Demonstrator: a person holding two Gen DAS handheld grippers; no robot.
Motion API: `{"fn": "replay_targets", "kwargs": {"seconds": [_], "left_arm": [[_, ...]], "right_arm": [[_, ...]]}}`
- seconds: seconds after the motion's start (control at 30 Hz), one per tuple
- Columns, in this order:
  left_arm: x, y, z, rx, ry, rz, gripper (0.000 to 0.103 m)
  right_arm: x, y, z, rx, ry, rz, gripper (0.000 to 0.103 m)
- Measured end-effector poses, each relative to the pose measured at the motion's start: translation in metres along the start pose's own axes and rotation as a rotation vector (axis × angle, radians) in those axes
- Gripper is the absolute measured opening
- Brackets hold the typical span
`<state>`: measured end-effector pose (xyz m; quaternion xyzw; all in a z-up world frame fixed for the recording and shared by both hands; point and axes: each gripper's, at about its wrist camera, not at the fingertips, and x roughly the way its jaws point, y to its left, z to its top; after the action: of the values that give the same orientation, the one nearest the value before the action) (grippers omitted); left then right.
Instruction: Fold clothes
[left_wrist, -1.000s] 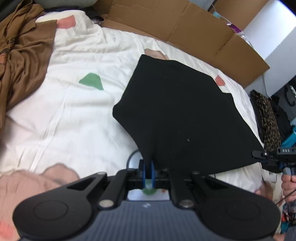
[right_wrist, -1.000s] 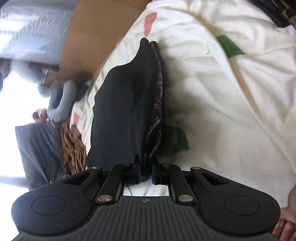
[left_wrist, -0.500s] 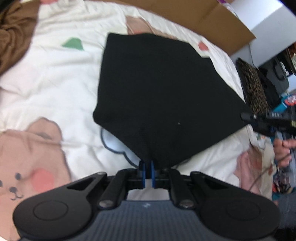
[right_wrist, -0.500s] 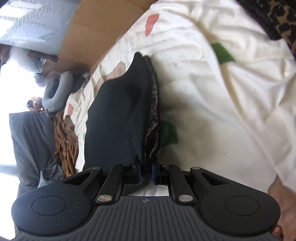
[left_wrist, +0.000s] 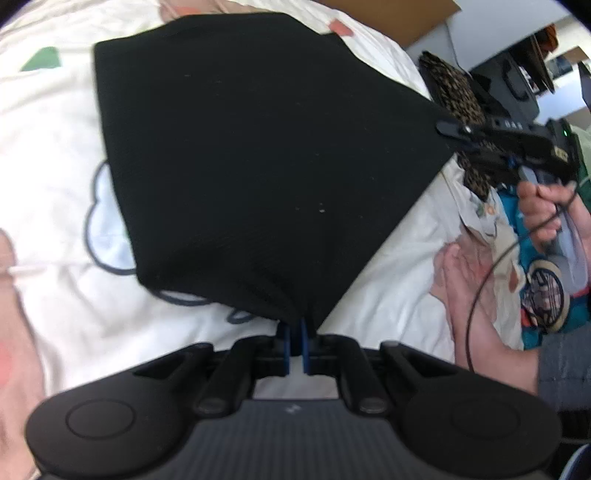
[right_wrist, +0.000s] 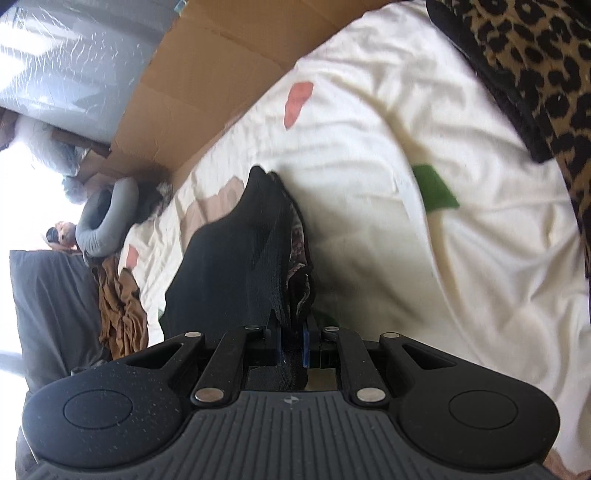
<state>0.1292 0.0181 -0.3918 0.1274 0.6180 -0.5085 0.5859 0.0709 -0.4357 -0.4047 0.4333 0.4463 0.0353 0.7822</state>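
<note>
Two grippers hold one black garment (left_wrist: 258, 155) stretched above the bed sheet (left_wrist: 55, 155). The left gripper (left_wrist: 294, 345) is clenched on a gathered corner of the cloth nearest its camera. The right gripper (right_wrist: 291, 345), also seen from the left wrist view at the garment's far right corner, is clamped on a thicker bunch in which a patterned inner layer shows beside the black.

Position: the far edge of the garment appears to lie on or near the sheet; the near part is lifted, drawn taut between the two holds.

Risks, as judged:
- The left hold takes only a small pinch of fabric; further tension could pull it free and drop that corner.
- The right hold carries several layers; they may slide unevenly and skew the fold.
- A leopard-print cloth (right_wrist: 535, 74) lies near the right side and could be caught or dragged.
- The cable (left_wrist: 491, 266) by the hand (left_wrist: 546, 206) could snag.
</note>
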Motion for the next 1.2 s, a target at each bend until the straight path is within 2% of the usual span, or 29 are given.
{"fn": "replay_targets", "kwargs": {"seconds": [0.5, 0.93, 1.2], "left_arm": [[0.018, -0.034, 0.011, 0.102, 0.047, -0.093, 0.006], [0.038, -0.057, 0.026, 0.073, 0.042, -0.168, 0.006], [0.049, -0.071, 0.024, 0.07, 0.057, -0.184, 0.006]], "right_arm": [[0.002, 0.002, 0.03, -0.019, -0.082, -0.022, 0.009], [0.008, 0.003, 0.056, -0.05, -0.124, -0.046, 0.009], [0.01, -0.001, 0.064, -0.051, -0.142, -0.059, 0.009]]}}
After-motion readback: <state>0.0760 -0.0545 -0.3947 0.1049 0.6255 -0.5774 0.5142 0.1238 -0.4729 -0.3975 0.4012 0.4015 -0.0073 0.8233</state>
